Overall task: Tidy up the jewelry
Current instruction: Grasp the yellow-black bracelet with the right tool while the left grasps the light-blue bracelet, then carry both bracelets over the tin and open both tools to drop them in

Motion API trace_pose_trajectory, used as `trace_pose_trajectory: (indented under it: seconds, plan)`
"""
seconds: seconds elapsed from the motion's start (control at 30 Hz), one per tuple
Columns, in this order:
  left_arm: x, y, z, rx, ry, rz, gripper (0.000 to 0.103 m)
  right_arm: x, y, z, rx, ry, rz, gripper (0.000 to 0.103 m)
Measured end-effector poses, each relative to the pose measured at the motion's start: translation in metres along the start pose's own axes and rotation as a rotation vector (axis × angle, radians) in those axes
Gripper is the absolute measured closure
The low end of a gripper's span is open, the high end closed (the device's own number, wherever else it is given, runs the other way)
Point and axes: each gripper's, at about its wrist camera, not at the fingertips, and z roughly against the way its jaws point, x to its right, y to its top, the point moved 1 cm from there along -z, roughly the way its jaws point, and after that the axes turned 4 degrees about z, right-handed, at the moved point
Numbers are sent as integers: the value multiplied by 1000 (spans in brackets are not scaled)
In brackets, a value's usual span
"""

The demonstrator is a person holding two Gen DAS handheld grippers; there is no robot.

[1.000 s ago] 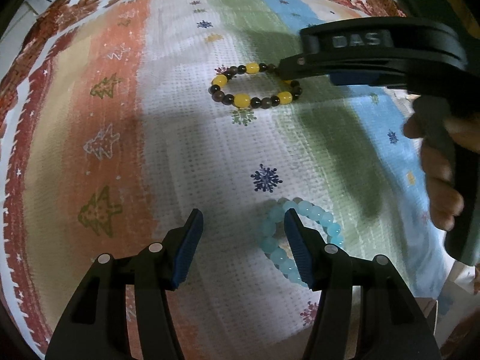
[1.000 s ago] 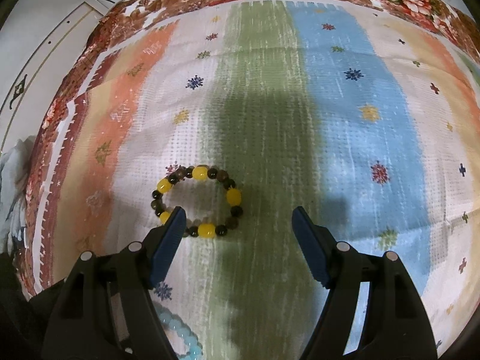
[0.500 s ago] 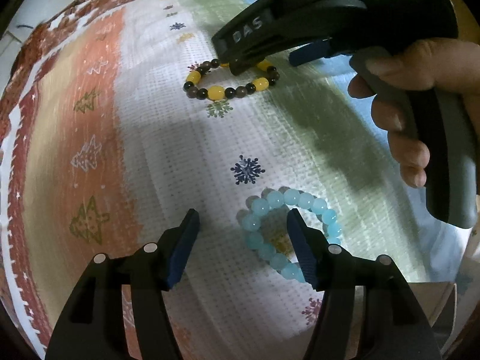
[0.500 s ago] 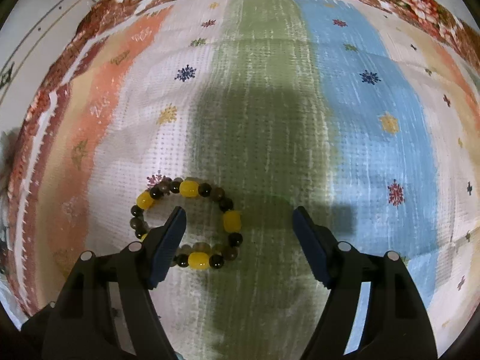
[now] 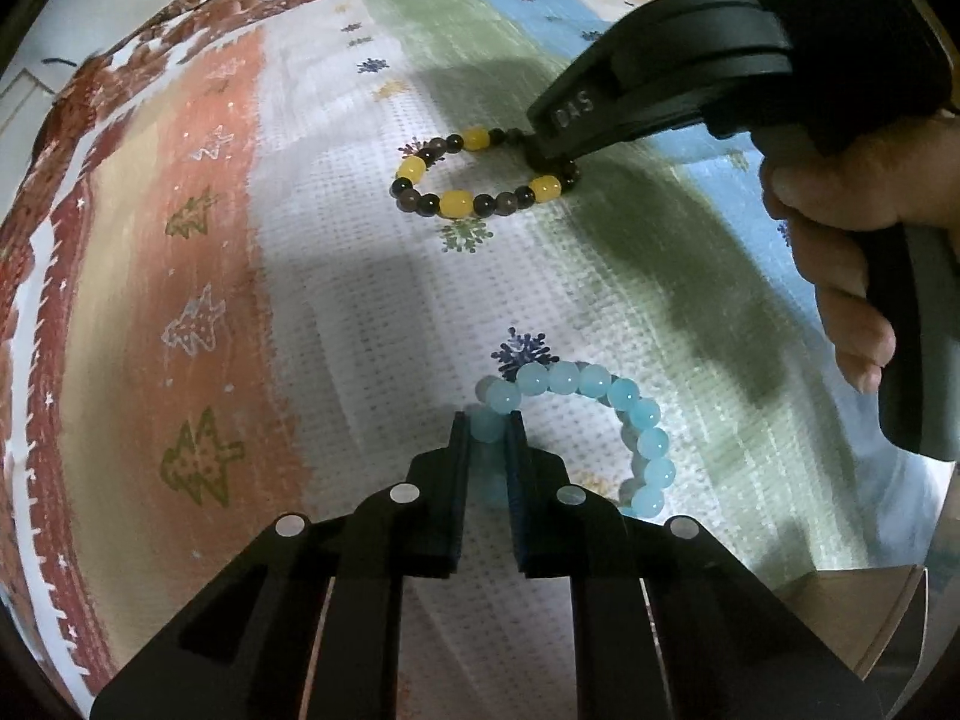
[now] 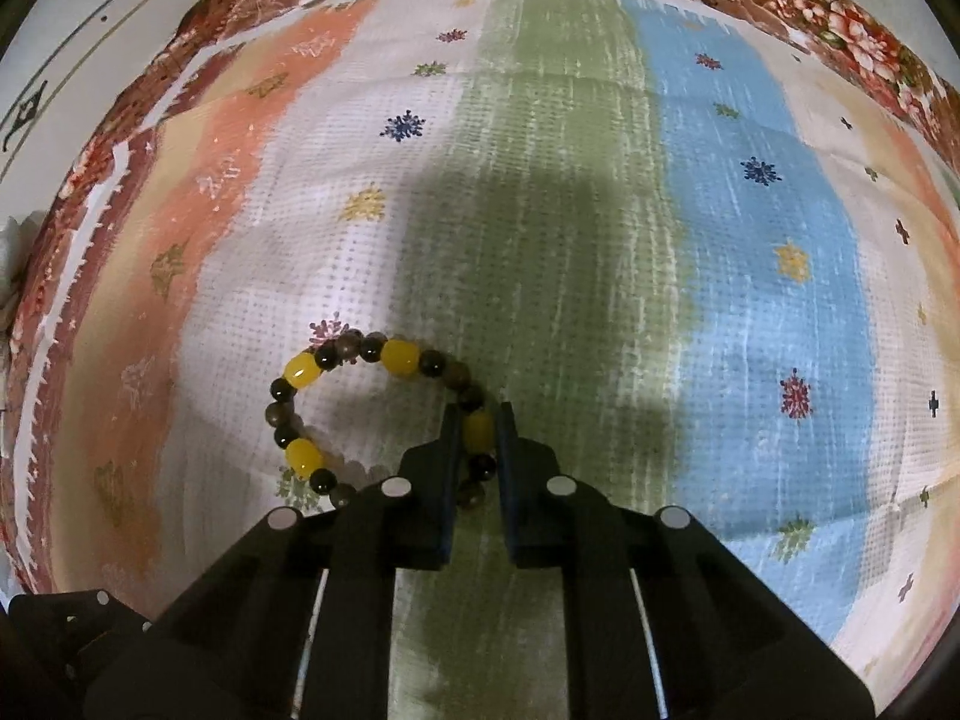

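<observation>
A light blue bead bracelet [image 5: 606,390] lies on the striped cloth. My left gripper [image 5: 487,427] is shut on its left side, with a bead pinched between the pads. A yellow and dark bead bracelet [image 5: 456,201] lies farther back on the cloth; it also shows in the right wrist view [image 6: 360,357]. My right gripper [image 6: 478,429] is shut on its right side, with a yellow bead between the pads. In the left wrist view the right gripper [image 5: 555,147] comes in from the right, held by a hand [image 5: 840,252].
The striped cloth [image 6: 600,210] with snowflake and tree motifs covers the surface, with a red floral border [image 6: 840,42] at the far edge. A brown cardboard box corner [image 5: 864,606] shows at the lower right of the left wrist view. Part of the left gripper's body [image 6: 66,642] shows at the lower left of the right wrist view.
Both grippers were open and have closed. The left closed on the blue bracelet, the right moved in and closed on the yellow and dark bracelet.
</observation>
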Motion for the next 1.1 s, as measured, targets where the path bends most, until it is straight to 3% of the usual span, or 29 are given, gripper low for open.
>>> trace_pose_trajectory:
  seconds: [0.5,1.1]
  plan:
    - [8,-3,53,116,7,13,92,-25,-19,73,78,-51,53,90]
    - [2,-11,96,201,-25,69,92,-2,-78,134,137,-41,-22,90]
